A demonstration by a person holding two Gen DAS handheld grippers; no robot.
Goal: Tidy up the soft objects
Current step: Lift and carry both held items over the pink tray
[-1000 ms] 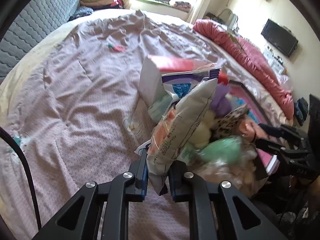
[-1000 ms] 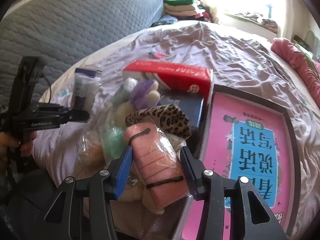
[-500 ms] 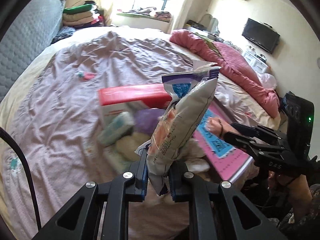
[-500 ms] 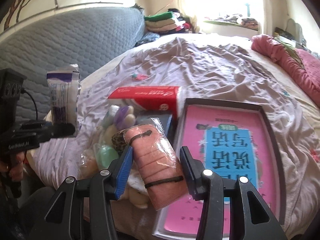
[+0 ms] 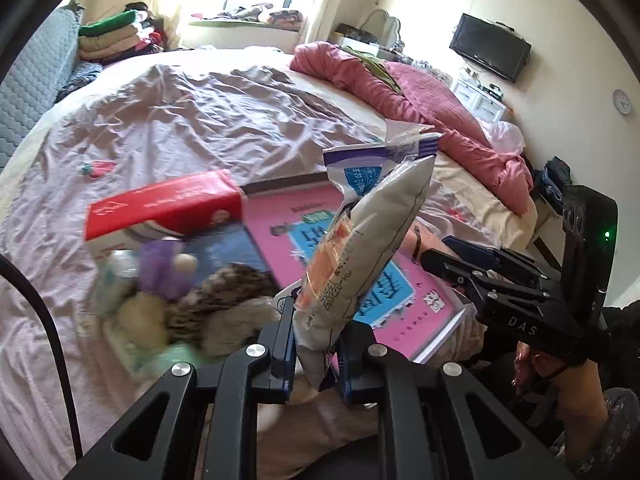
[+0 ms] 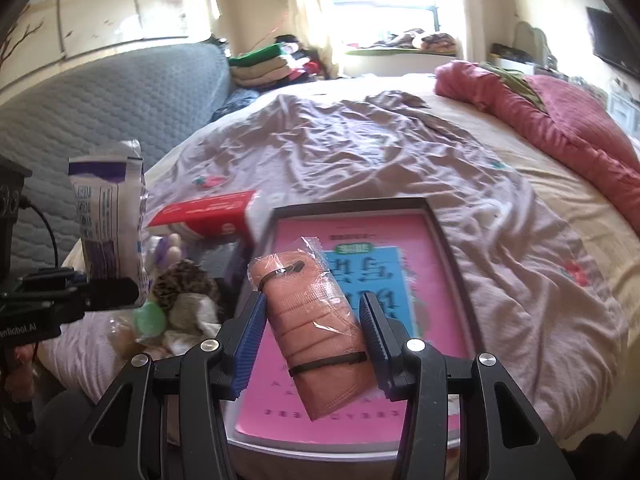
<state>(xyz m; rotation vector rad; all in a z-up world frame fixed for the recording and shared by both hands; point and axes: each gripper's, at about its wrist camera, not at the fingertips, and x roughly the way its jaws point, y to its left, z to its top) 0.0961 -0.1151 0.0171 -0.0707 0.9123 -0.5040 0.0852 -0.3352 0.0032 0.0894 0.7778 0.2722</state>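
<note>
My left gripper (image 5: 316,354) is shut on the bottom of a white and purple plastic packet (image 5: 360,248) with orange contents, held upright above the bed; the right wrist view shows the same packet (image 6: 108,216) at the left. My right gripper (image 6: 312,344) is shut on a salmon-pink cloth item in clear wrap (image 6: 316,328), lifted over a pink box lid (image 6: 404,236). A heap of soft things lies below: a leopard-print piece (image 5: 224,288), a purple and cream plush (image 5: 168,264) and a green item (image 6: 150,318).
A red and white carton (image 5: 160,208) lies beside the pink box (image 5: 400,292) on the wrinkled mauve sheet (image 5: 180,128). A rolled pink quilt (image 5: 420,100) runs along the far right. A grey padded headboard (image 6: 100,108) and folded clothes (image 6: 264,64) stand behind.
Both grippers have risen and drawn back from the heap with their items still gripped. The heap, carton and pink box now lie lower and farther off in both views.
</note>
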